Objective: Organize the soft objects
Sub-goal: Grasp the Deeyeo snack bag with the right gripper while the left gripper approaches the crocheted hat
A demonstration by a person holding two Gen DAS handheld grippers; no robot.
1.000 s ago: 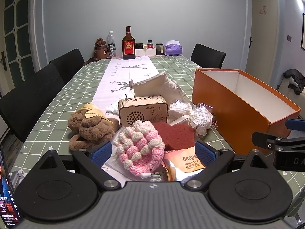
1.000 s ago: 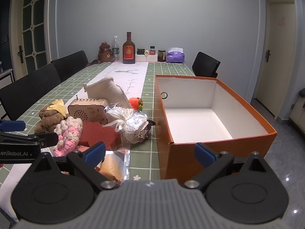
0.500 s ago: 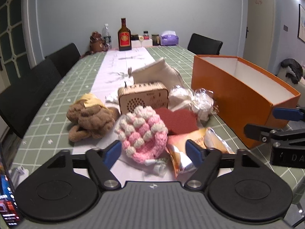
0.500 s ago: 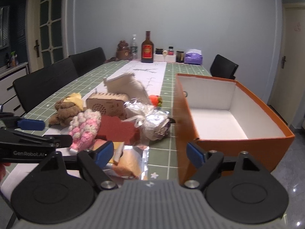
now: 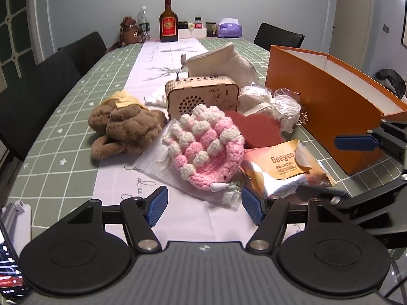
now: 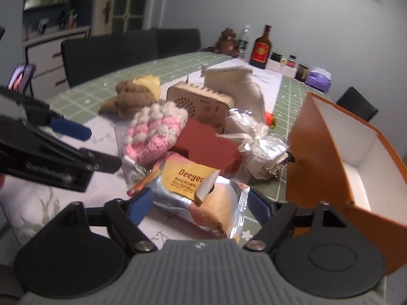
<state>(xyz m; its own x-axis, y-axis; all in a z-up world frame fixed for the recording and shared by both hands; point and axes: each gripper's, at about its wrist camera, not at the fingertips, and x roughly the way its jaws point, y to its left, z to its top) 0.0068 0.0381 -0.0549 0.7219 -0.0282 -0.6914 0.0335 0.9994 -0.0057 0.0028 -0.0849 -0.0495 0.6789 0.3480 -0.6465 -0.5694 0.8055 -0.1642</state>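
Observation:
A pile lies on the table: a pink-and-white crochet piece [image 5: 203, 142], a brown plush toy [image 5: 124, 129], a red sponge [image 5: 254, 129], a cream cloth pouch [image 5: 223, 59] and a foil snack bag [image 5: 282, 170]. My left gripper [image 5: 204, 207] is open, just in front of the crochet piece. My right gripper [image 6: 201, 203] is open with its jaws on either side of the snack bag [image 6: 201, 190]. The crochet piece [image 6: 155, 132] and sponge [image 6: 206, 145] sit behind the bag. An open orange box [image 5: 328, 96] stands at the right, empty where its inside shows.
A wooden radio [image 5: 202, 97] and a white wrapped bundle [image 5: 274, 106] sit in the pile. Bottles, jars, a tissue pack [image 5: 230, 28] and a bear figure [image 5: 129, 30] stand at the far end. Black chairs line the table. A phone [image 6: 21, 77] stands at left.
My right gripper has swung left and down from facing the box until its jaws flank the snack bag. My left gripper has dropped lower and closer to the crochet piece.

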